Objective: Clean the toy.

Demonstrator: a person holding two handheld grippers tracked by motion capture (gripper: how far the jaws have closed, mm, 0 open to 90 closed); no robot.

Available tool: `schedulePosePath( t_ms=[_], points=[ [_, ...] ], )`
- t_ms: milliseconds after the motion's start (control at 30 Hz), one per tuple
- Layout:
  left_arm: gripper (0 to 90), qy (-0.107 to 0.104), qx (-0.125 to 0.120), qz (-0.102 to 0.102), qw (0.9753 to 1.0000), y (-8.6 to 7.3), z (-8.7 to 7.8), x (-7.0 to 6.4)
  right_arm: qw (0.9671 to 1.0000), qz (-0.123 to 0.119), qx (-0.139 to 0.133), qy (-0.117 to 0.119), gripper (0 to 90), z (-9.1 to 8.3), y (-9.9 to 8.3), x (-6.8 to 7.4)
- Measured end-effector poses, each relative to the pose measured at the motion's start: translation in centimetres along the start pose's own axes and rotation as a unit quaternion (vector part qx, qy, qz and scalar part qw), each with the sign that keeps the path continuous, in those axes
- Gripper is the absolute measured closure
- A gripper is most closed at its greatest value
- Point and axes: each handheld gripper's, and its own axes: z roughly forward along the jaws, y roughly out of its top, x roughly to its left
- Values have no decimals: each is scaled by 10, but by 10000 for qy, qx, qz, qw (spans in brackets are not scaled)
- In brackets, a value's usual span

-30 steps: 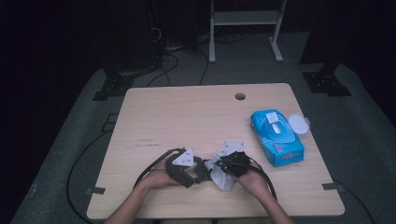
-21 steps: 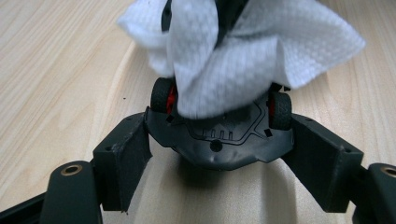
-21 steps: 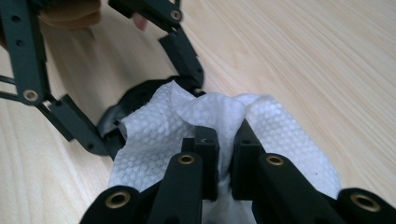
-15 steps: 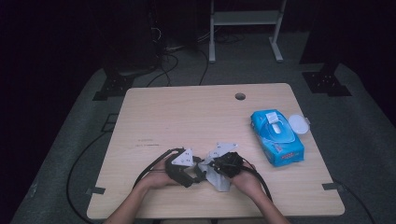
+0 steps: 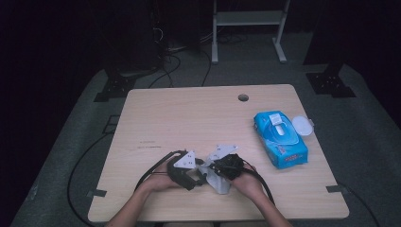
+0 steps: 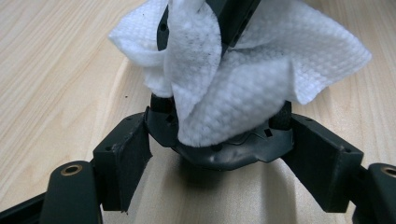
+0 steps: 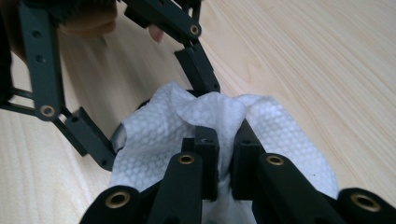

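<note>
Where the light falls, the bench (image 5: 189,118) is a pale wood-grain top with a small round hole (image 5: 243,98) near its far edge; around it the room is dark, with a grey floor (image 5: 75,142), black cables (image 5: 165,64) trailing behind the bench and the legs of a white stand (image 5: 246,19) beyond.

Containers: a blue pack of wipes (image 5: 281,140) lies flat toward the right side of the bench, well apart from the hands. Its lid (image 5: 302,126) is swung open and rests just beside the pack's far right corner. What remains inside cannot be made out.

One white wipe (image 5: 218,179) is out of the pack, at the near edge of the bench between the two tools. It is crumpled and textured.

Right tool (image 5: 221,171): in the right gripper view its jaws are pinched together on a fold of the wipe (image 7: 219,130), with almost no gap between them.

Left tool (image 5: 197,176): in the left gripper view its jaws stand wide apart, one on either side of the bunched wipe (image 6: 233,88) and of the right tool's tip beneath it. The jaws do not press the cloth. The two tools meet nose to nose, near the front of the bench.
</note>
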Motion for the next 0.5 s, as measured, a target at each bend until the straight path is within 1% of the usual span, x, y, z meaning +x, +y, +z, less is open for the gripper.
schedulePosePath(
  t_ms=[33,100,167,233,300,333,400,433,500],
  points=[
    [242,-6,-9,-6,10000,0,0,0,10000,29,41,-30,835,-1,-2,-1],
    [241,-7,-20,-18,10000,-1,0,1,9999,45,9,-99,835,-5,-7,-5],
    [242,-18,-43,-43,10000,-1,0,1,9997,133,3,-192,835,-11,-15,-9],
    [242,-5,-29,-24,10000,0,0,1,9995,227,-3,-202,835,-17,-21,-13],
    [241,-2,-17,-13,10000,0,0,0,9993,298,-21,-211,835,-19,-24,-14],
    [242,7,-12,-14,10000,0,0,0,9994,277,-15,-201,835,-19,-24,-13],
    [242,11,11,0,10000,1,0,-1,9996,263,-81,-43,835,-15,-20,-6],
    [242,16,19,10,10000,1,0,-1,9998,162,-82,0,835,-12,-16,0],
    [242,29,36,20,10000,1,0,-1,9999,68,-84,104,835,-6,-10,7]
  ],
)
